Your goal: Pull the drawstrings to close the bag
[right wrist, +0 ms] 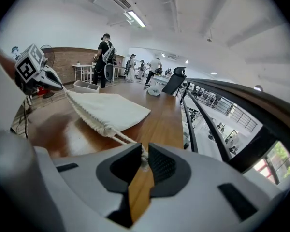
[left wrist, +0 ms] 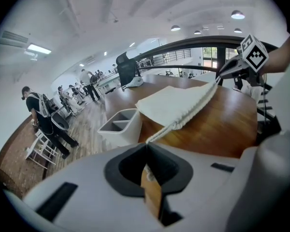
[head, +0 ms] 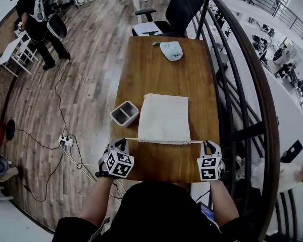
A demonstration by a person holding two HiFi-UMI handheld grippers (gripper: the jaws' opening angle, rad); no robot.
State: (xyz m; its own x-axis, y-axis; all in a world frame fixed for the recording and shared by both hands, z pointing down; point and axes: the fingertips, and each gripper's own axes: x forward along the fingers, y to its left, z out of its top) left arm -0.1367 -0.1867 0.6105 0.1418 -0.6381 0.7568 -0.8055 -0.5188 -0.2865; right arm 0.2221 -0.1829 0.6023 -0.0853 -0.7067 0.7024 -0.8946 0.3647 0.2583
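1. The cream bag (head: 165, 117) lies flat on the wooden table (head: 156, 64), with its gathered mouth edge toward the person.
2. From that edge's ends the left cord (head: 133, 139) and the right cord (head: 196, 142) run out sideways, both taut.
3. The left gripper (head: 124, 141) is clenched on the left cord, and the right gripper (head: 207, 144) pinches the right cord between its pads.
4. A grey two-compartment box (head: 124, 113) stands just beside the bag's left edge.

Bench (head: 156, 64) brown wood grain; drawstring bag (head: 165, 118) cream-white; divided bin (head: 124, 113) grey; left gripper (head: 124, 141) & right gripper (head: 205, 144) grey w/ blk-wht square markers.
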